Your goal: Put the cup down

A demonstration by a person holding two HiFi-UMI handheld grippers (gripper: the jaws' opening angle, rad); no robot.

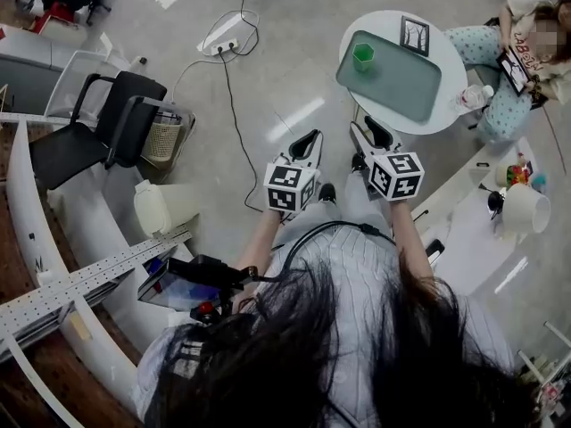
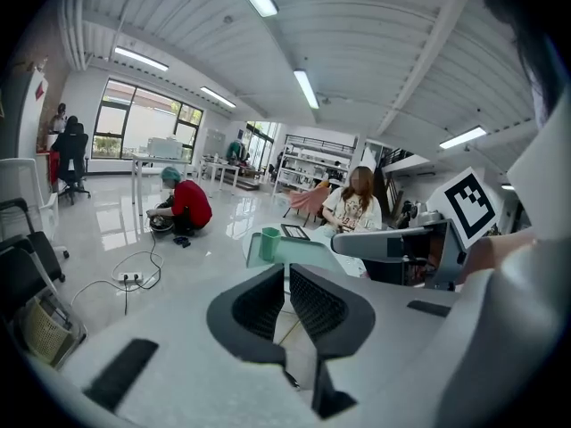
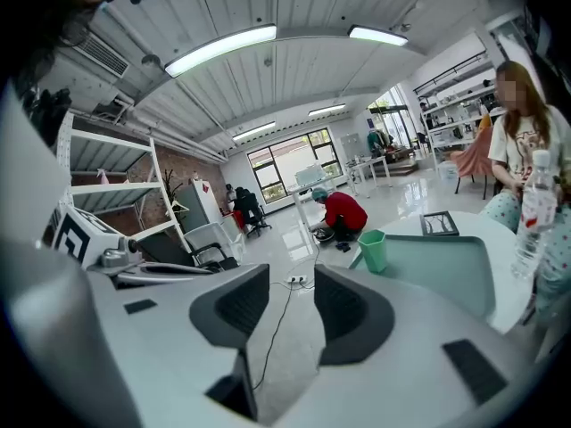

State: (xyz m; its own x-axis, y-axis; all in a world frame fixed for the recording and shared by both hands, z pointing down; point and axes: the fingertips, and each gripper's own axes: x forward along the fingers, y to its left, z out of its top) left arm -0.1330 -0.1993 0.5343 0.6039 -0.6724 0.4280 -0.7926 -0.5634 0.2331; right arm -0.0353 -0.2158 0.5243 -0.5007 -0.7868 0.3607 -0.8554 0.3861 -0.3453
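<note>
Cup (image 1: 362, 56): green, upright, open-topped | stands on teal tray (image 1: 406, 87) corner

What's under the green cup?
The cup stands upright on a pale green tray, near one corner. The tray lies on a round white table. The bit of tray right beneath the cup is covered, so it can't be seen.

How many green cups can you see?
1. The green cup stands near a corner of the teal tray on the round white table. More could be hidden elsewhere.
</note>
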